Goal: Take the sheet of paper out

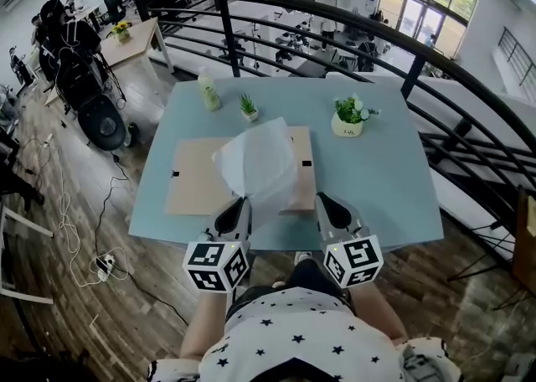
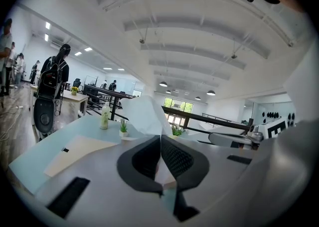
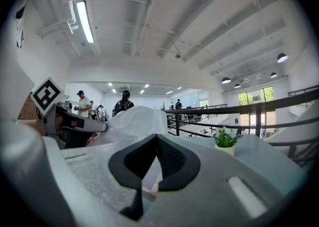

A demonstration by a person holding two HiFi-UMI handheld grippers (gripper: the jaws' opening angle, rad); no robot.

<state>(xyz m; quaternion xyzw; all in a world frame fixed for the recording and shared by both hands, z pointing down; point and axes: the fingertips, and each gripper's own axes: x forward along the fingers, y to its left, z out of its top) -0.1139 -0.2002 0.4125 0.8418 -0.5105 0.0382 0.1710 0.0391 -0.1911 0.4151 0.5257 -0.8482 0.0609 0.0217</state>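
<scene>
Mid-pull, with left gripper [image 1: 242, 203] clamped on the paper [image 1: 260, 158] and right gripper [image 1: 323, 198] pinched shut on the board [image 1: 197, 186]; next, likely drawing the paper fully clear.

Two plants [image 1: 249, 106] [image 1: 347, 115], one bottle [image 1: 208, 90], one sheet [image 1: 261, 162]

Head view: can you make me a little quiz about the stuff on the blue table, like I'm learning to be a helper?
1. Pick one: the left gripper is shut on A) the thin white sheet of paper, B) a red cup, C) a spoon.
2. True or false: the white pot of flowers stands on the flat tan board.
3. Fill in: ___ potted plants stand on the light blue table.
Key: 1 A. 2 False: the white pot of flowers stands on the table, beside the flat tan board. 3 Two: that pot and a smaller potted plant.
</scene>
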